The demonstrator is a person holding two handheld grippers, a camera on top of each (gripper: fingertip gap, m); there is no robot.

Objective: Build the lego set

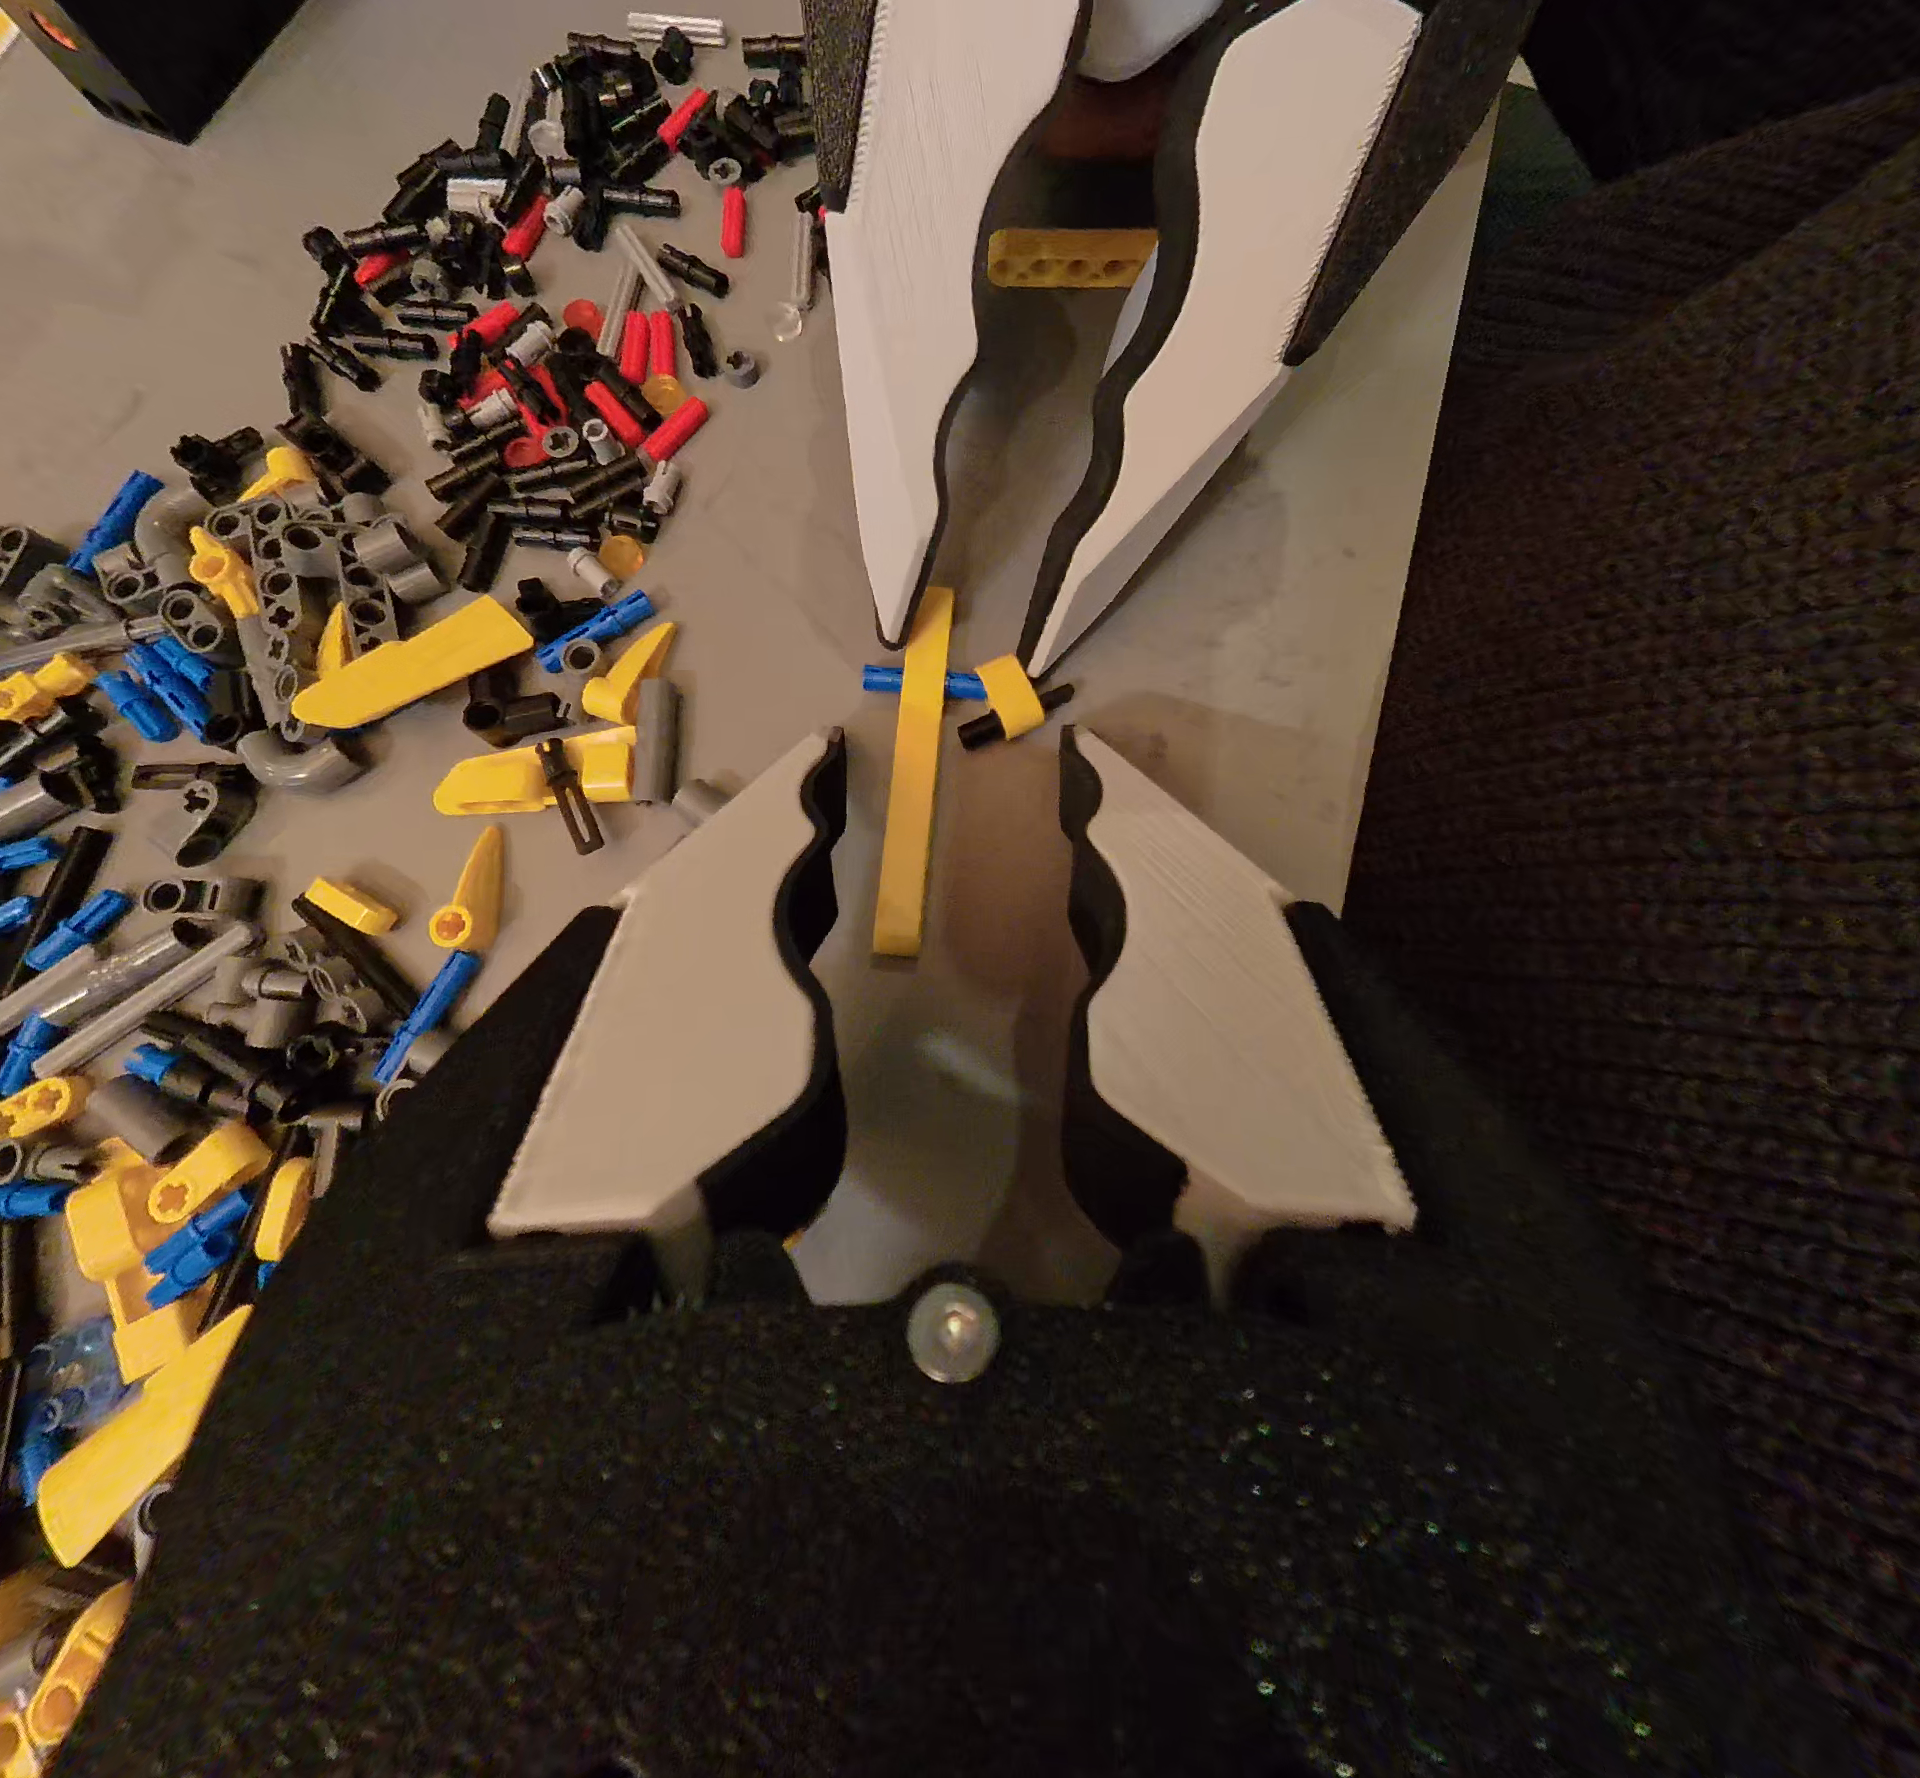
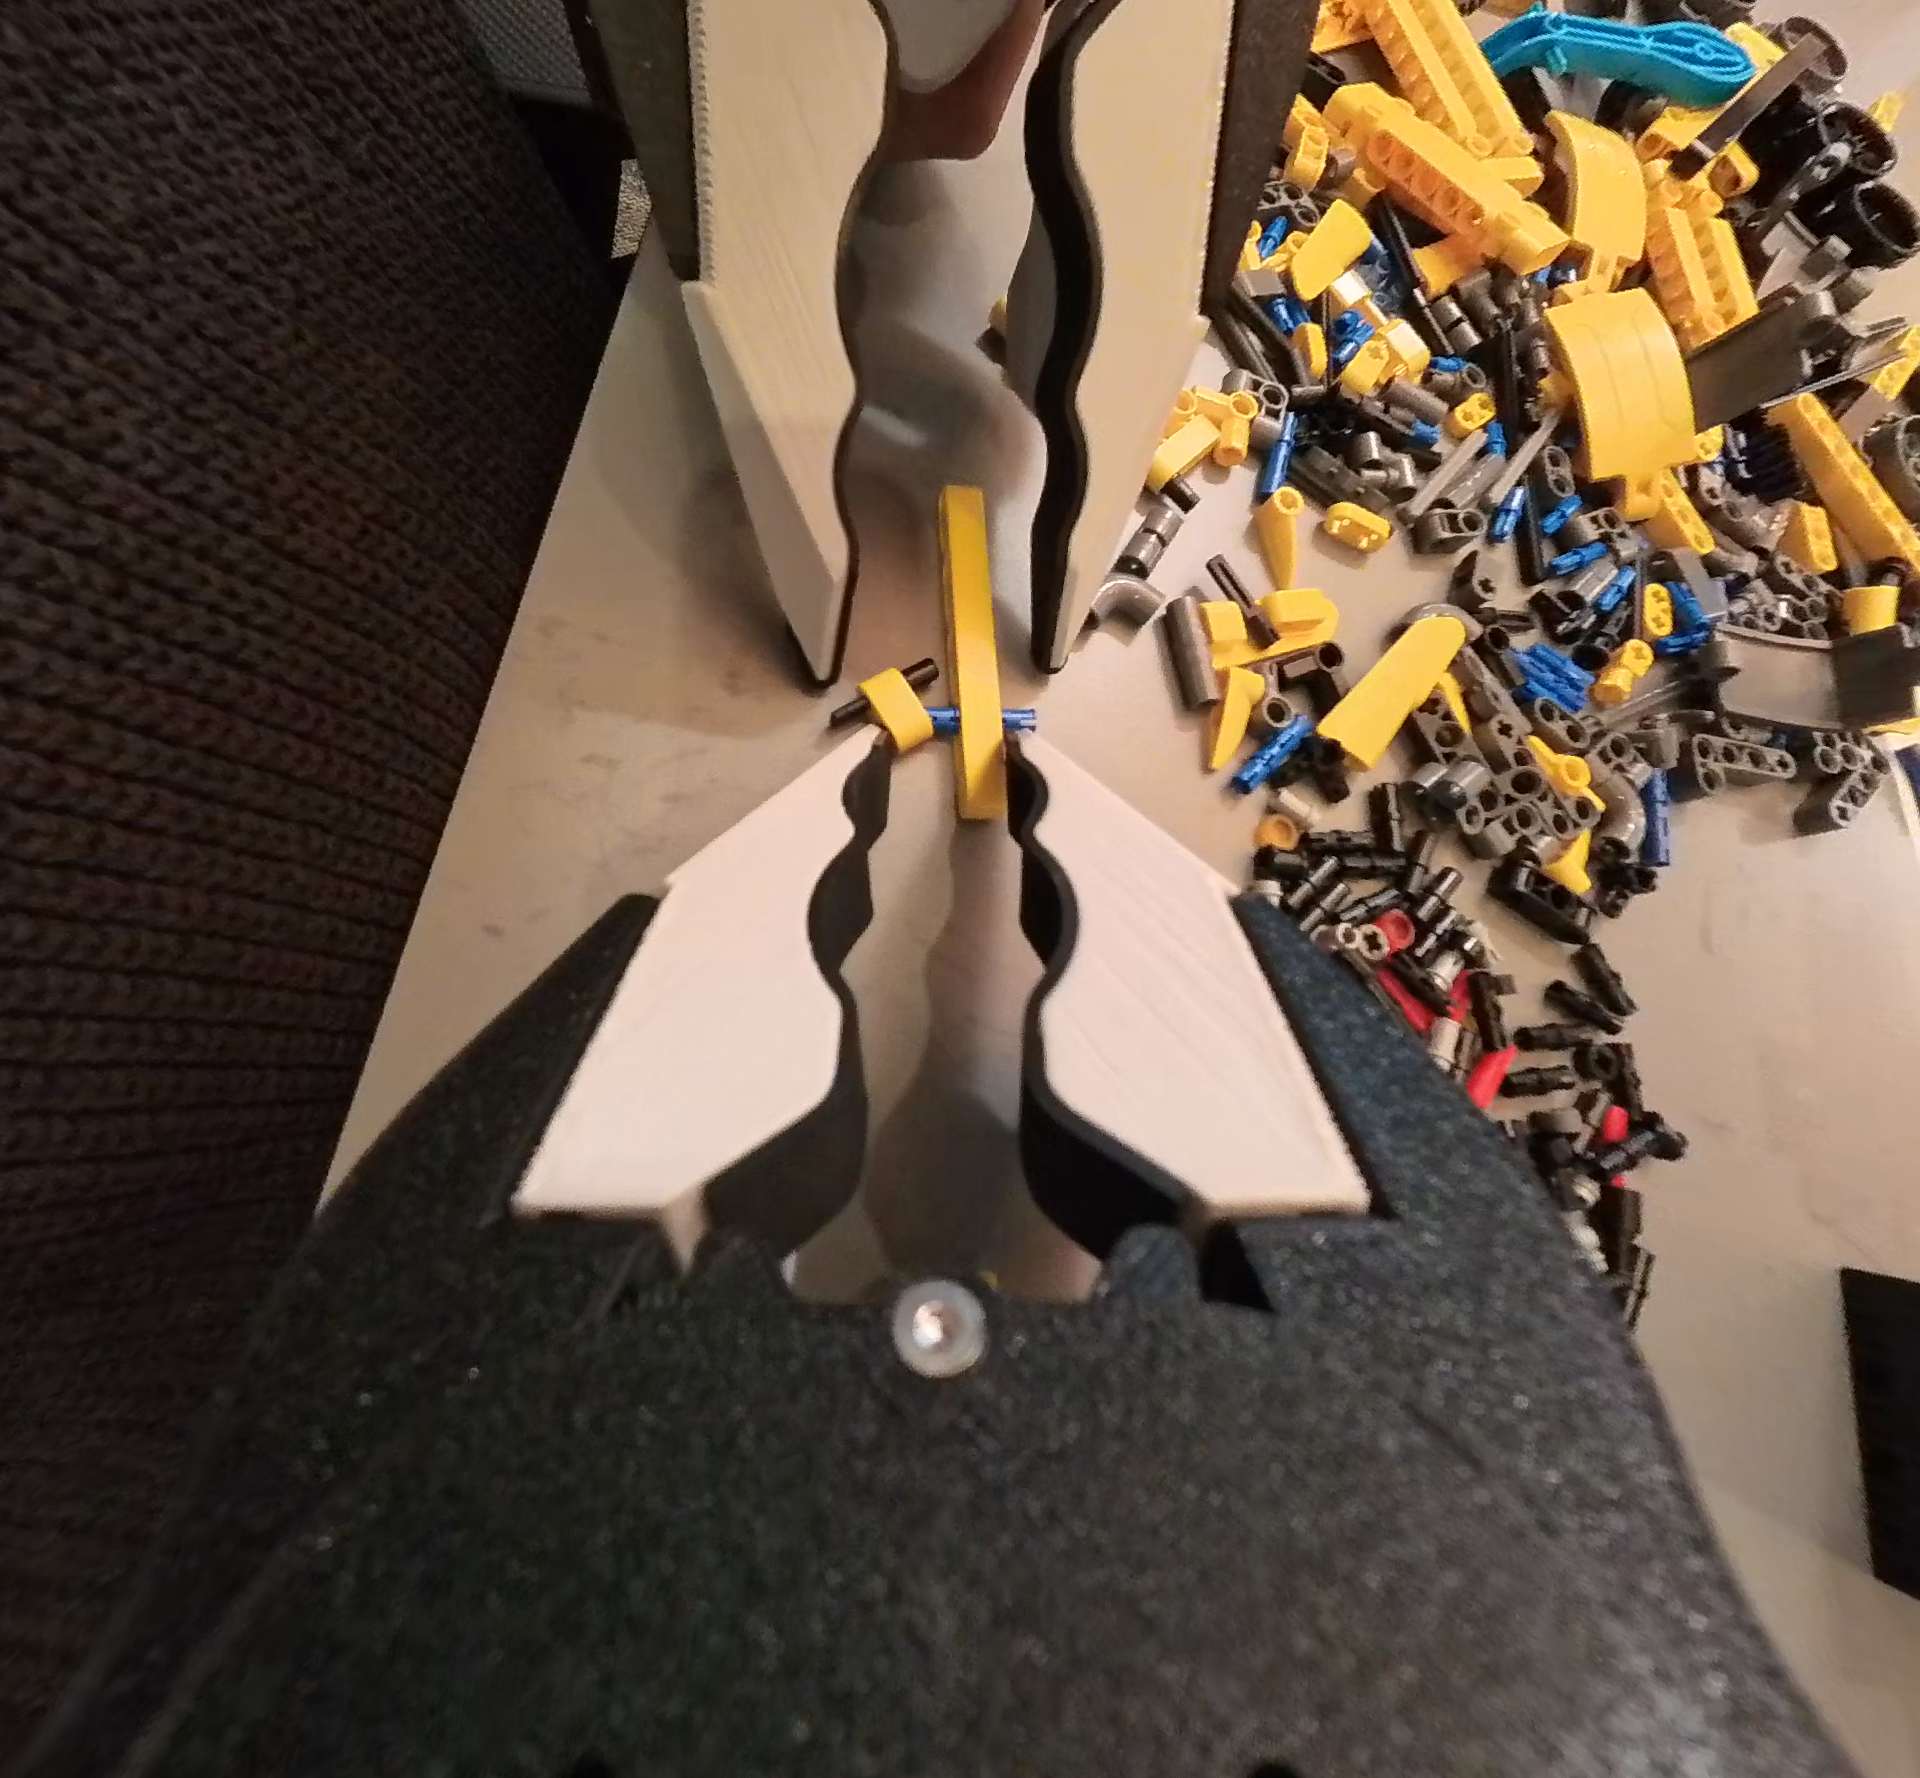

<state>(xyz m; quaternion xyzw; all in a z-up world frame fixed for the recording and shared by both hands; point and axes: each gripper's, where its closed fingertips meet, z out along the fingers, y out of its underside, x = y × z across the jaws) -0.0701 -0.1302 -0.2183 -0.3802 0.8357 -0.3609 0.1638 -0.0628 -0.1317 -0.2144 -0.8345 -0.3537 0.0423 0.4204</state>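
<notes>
While the two tools face each other tip to tip over the pale surface point(image 1: 1351, 502), a small assembly sits between them: a long yellow beam point(image 1: 914, 772) crossed by a blue pin point(image 1: 883, 679), with a short yellow connector point(image 1: 1010, 695) on a black pin point(image 1: 982, 729) just beside it.

In the right wrist view the right tool point(image 2: 951, 752) has its fingertips narrowed around this cluster. One tip touches the yellow connector point(image 2: 896, 712) and the other sits against the blue pin point(image 2: 1013, 718) beside the yellow beam point(image 2: 971, 648), so I judge it to be gripping the assembly across the pin axis, though the exact contact is small and partly hidden.

The left tool point(image 1: 951, 757) stands with its fingers spread wide and holds nothing. The beam's free end reaches into the gap between those fingers without touching either, its long axis running straight along the tool's line of sight. The blue pin lies across that axis, just ahead of the left fingertips.

Off to the side lies a loose pile of small parts point(image 1: 364, 585), black, red, grey, blue and yellow, well apart from the tools. A dark knitted sleeve point(image 1: 1662, 793) borders the surface on the other side.
</notes>
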